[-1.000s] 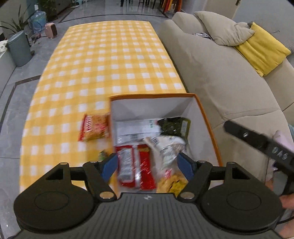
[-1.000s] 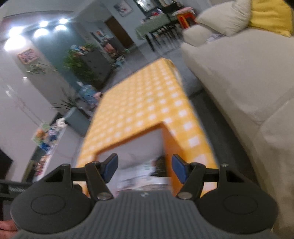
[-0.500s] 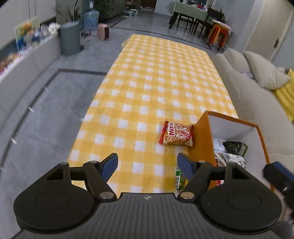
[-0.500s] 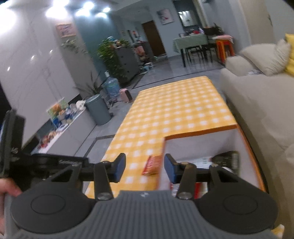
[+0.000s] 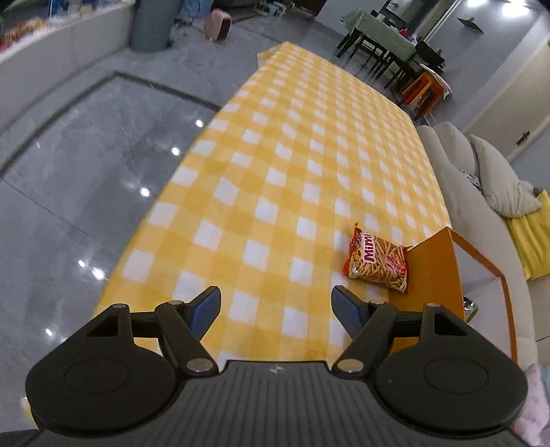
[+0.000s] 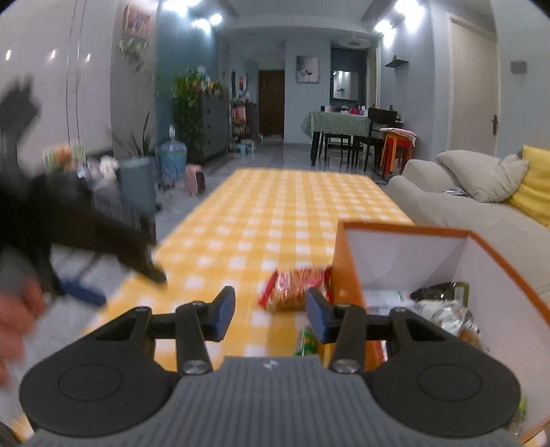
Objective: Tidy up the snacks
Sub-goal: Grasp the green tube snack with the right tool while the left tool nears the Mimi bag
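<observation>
A red and orange Mimi snack bag [image 5: 378, 263] lies on the yellow checked tablecloth [image 5: 275, 178], touching the left wall of the orange box [image 5: 433, 278]. My left gripper [image 5: 276, 309] is open and empty above the near table edge, left of the bag. In the right wrist view my right gripper [image 6: 270, 309] is open and empty, just short of the same bag [image 6: 295, 287]. The orange box [image 6: 405, 232] holds several snack packets [image 6: 440, 309]. A small green packet [image 6: 306, 340] lies on the cloth by the box's near corner. The blurred left gripper [image 6: 82, 247] shows at the left.
A beige sofa [image 5: 481, 192] with grey and yellow cushions runs along the table's right side. Grey tiled floor [image 5: 68, 172] lies to the left. A grey bin [image 5: 151, 24], plants and a dining set [image 6: 343, 134] stand at the far end.
My left gripper has swung left, from over the box to the table's left part. My right gripper has levelled and shifted left, jaws narrower, and now faces the Mimi bag.
</observation>
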A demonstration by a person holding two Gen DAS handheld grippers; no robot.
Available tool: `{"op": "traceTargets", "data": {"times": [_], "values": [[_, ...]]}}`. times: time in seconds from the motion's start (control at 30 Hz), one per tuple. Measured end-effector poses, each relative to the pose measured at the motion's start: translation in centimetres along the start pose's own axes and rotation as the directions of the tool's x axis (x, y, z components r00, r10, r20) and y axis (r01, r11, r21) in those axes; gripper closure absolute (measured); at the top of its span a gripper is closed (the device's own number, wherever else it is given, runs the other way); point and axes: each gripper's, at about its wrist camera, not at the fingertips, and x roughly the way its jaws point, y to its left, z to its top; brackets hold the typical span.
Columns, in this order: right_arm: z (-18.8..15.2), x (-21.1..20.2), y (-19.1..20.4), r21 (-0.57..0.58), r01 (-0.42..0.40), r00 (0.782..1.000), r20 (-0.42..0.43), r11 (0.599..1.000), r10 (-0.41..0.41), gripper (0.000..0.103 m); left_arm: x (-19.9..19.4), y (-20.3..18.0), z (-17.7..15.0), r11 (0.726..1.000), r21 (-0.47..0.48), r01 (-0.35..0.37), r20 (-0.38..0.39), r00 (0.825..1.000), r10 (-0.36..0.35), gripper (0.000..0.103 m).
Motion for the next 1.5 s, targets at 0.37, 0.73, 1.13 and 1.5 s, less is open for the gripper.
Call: {"op": "traceTargets", "data": {"times": [0.37, 0.73, 1.13, 1.5], "values": [[-1.6, 7.7, 0.3, 0.127, 0.196, 0.973, -0.151, 0.972, -0.176, 0.073, 4.3, -0.6, -0.2, 0.998, 0.019, -0.056, -0.143, 0.988, 0.058, 0.017], [-0.2, 12.1, 1.5, 0.168, 0.322, 0.897, -0.37, 0.932, -0.243, 0.045, 4.1, 0.9, 0.5, 0.995, -0.029, -0.094, -0.138, 0.986, 0.089, 0.017], [1.9, 10.1, 2.0, 0.028, 0.188, 0.926, -0.339, 0.982, -0.168, 0.048, 3.9, 1.5, 0.6, 0.993, -0.057, -0.1, -0.147, 0.985, 0.091, 0.017], [0.0, 15.5, 2.5, 0.076, 0.228, 0.835, -0.529, 0.971, -0.155, 0.053, 3.8, 1.6, 0.4, 0.991, -0.066, -0.114, -0.152, 0.983, 0.103, 0.017]]}}
